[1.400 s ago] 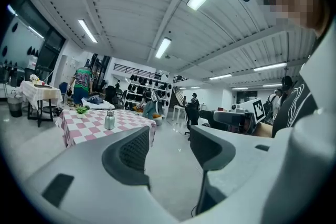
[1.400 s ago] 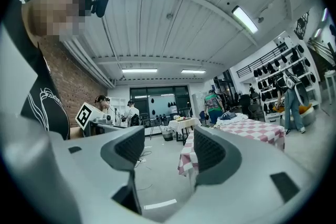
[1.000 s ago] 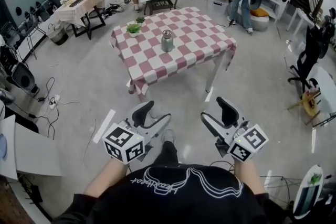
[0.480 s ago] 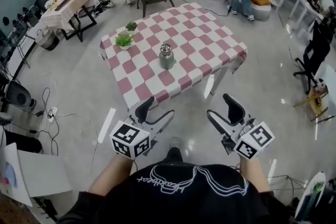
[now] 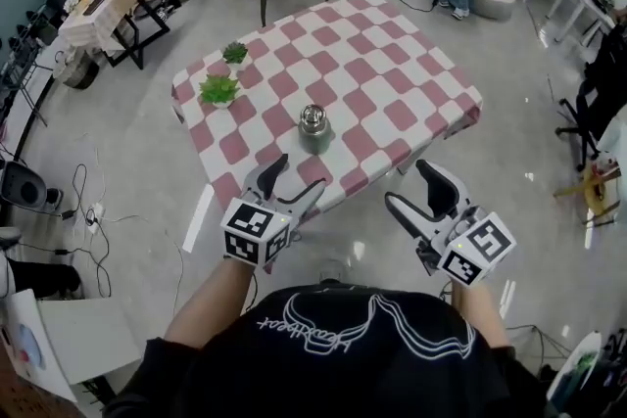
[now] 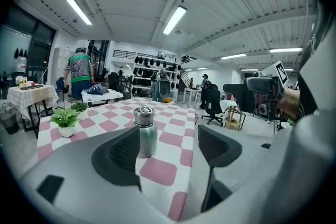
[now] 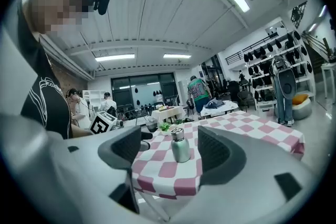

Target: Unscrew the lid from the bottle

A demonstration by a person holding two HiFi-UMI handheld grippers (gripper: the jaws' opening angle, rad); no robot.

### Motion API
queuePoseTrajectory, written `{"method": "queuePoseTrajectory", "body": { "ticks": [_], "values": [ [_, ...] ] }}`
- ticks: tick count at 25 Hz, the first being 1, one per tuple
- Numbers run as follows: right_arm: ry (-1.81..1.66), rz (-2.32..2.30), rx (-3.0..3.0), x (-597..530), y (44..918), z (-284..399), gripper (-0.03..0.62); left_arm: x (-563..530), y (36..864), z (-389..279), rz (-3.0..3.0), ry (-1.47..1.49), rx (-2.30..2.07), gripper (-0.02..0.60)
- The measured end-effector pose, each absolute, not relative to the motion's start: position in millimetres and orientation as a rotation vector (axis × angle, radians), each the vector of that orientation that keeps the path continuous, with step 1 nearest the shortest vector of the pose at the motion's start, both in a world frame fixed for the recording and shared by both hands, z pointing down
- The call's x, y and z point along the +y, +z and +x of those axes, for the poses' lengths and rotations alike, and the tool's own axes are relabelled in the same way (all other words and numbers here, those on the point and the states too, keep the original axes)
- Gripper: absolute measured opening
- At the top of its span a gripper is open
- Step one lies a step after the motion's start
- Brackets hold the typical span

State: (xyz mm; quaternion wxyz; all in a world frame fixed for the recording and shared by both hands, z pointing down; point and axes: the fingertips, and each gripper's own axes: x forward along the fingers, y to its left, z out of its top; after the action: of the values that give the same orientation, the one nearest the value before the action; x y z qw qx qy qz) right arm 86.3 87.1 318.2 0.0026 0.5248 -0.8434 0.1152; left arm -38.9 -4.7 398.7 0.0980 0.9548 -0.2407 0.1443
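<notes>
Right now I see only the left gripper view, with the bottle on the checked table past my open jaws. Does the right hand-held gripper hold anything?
Observer: No. In its own view the right hand-held gripper is open and empty, and the bottle stands far beyond it.
Operator: Where on the table is the bottle?
Observer: From the head view it stands near the edge of the table closest to you, with the lid on.
Operator: How do the two grippers stand relative to the table?
Observer: From above, the left hand-held gripper appears at that near edge, while the right one is over the floor, off to the side.
</notes>
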Motion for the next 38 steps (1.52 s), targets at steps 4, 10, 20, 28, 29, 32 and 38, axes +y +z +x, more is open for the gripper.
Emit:
{"method": "queuePoseTrajectory", "body": {
  "ticks": [4,10,20,28,29,32,38],
  "values": [
    [0.388,1.611,-2.648,70,328,87,0.331,-35,422,-31,2.805,0.445,-0.748,0.334],
    [0.433,1.530,-2.668,45,339,95,0.331,-68,446,-18,2.789,0.458,-0.777,0.335],
    [0.446,1.252,-2.708,-17,359,85,0.331,-86,472,-3,2.794,0.540,-0.769,0.362],
    [0.339,0.991,-2.703,-63,388,46,0.328,-97,476,8,2.798,0.496,-0.771,0.362],
    [0.328,0.967,-2.698,-67,392,42,0.326,-98,478,8,2.793,0.501,-0.777,0.362],
    [0.294,0.891,-2.687,-79,405,29,0.318,-100,479,8,2.787,0.492,-0.788,0.360],
    [0.222,0.783,-2.677,-92,417,11,0.305,-99,478,10,2.786,0.486,-0.764,0.344]
  ]
}}
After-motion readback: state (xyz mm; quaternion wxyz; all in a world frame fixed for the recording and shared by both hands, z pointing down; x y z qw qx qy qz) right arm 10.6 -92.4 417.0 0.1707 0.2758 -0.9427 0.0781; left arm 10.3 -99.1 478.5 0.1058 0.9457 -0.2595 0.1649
